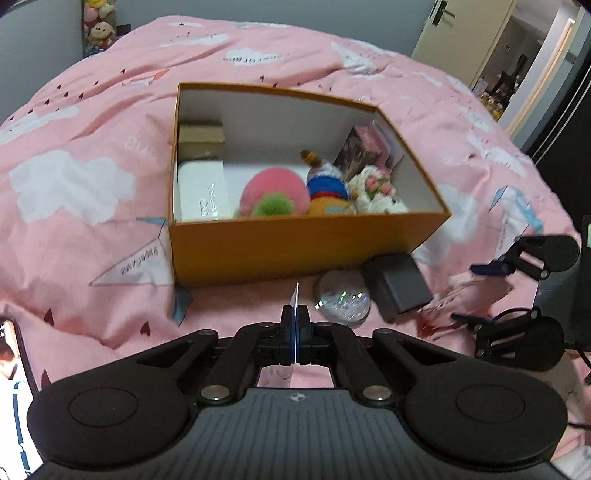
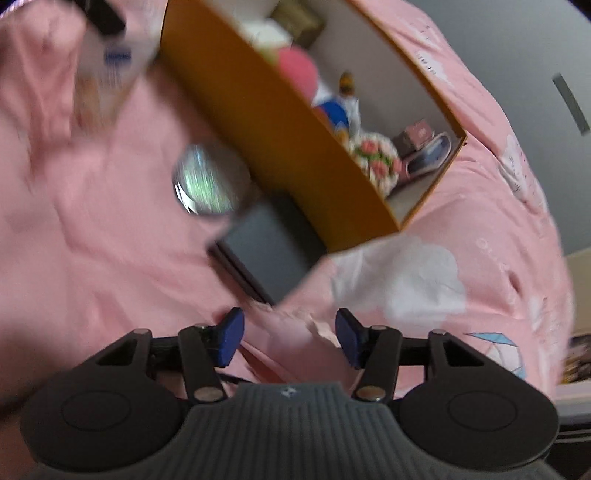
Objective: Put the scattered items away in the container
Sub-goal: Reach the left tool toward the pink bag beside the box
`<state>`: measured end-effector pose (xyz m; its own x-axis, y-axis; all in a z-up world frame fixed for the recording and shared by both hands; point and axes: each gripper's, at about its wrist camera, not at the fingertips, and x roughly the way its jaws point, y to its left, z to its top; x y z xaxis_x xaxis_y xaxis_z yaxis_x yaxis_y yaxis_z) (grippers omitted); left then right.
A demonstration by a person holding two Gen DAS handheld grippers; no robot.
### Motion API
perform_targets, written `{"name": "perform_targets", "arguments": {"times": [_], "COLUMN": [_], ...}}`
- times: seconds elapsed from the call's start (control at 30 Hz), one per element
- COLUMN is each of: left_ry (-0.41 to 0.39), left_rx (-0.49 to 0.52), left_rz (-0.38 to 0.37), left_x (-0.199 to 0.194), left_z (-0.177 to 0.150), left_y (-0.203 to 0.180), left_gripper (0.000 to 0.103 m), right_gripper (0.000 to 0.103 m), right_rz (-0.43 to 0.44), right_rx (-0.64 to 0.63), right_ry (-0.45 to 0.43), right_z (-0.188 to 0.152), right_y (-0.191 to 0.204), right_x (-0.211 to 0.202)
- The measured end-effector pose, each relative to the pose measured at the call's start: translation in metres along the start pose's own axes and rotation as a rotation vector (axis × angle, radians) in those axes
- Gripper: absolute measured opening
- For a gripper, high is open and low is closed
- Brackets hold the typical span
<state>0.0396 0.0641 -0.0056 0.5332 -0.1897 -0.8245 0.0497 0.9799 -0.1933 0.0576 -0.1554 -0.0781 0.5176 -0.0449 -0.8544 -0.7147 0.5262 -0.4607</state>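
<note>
A thin card [image 1: 296, 295] is being pinched edge-on in the clenched left gripper [image 1: 294, 317], just short of the orange box [image 1: 295, 247]. The right gripper [image 2: 290, 332] is being held half spread over pink bedding [image 2: 110, 258] — nothing gripped. Still being left out beside the box: a glittery disc [image 1: 343, 299] and a dark grey case [image 1: 397, 286]. Plush toys [image 1: 275, 192] and small boxes [image 1: 201, 138] are already sitting inside — mostly done, probably

Pink cloud-print bedspread [image 1: 92, 155], grey wall [image 1: 37, 48], open doorway [image 1: 517, 66], shelved plush toys [image 1: 99, 26]
</note>
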Motion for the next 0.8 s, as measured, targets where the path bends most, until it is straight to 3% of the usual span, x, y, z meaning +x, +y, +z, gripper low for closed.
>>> {"name": "perform_targets", "arguments": {"times": [0.07,0.17,0.4,0.5,0.63,0.8], "left_ry": [0.026,0.056,0.033,0.019,-0.029,-0.073], "left_rx": [0.0,-0.01,-0.026,-0.039,-0.045,-0.076], "left_rz": [0.007,0.02,0.038,0.04,0.031,0.033], "left_x": [0.005,0.014,0.01,0.005,-0.004,-0.007], "left_z": [-0.005,-0.01,-0.014,-0.015,-0.011,-0.001], "left_y": [0.001,0.002,0.006,0.008,0.007,0.007], "left_gripper": [0.001,0.005,0.005,0.004,0.004,0.003], "right_gripper": [0.058,0.046,0.036,0.029,0.028,0.028], "right_rz": [0.005,0.05,0.033,0.054,0.128,0.235], "right_rx": [-0.014,0.039,0.125,0.167,0.246,0.334], "right_ry": [0.027,0.035,-0.014,-0.071,-0.182,-0.314], "right_z": [-0.007,-0.011,-0.012,-0.005,0.006,0.032], "right_y": [0.001,-0.005,-0.018,-0.022,-0.033,-0.036], "right_x": [0.008,0.01,-0.017,-0.038,-0.069,-0.079]}}
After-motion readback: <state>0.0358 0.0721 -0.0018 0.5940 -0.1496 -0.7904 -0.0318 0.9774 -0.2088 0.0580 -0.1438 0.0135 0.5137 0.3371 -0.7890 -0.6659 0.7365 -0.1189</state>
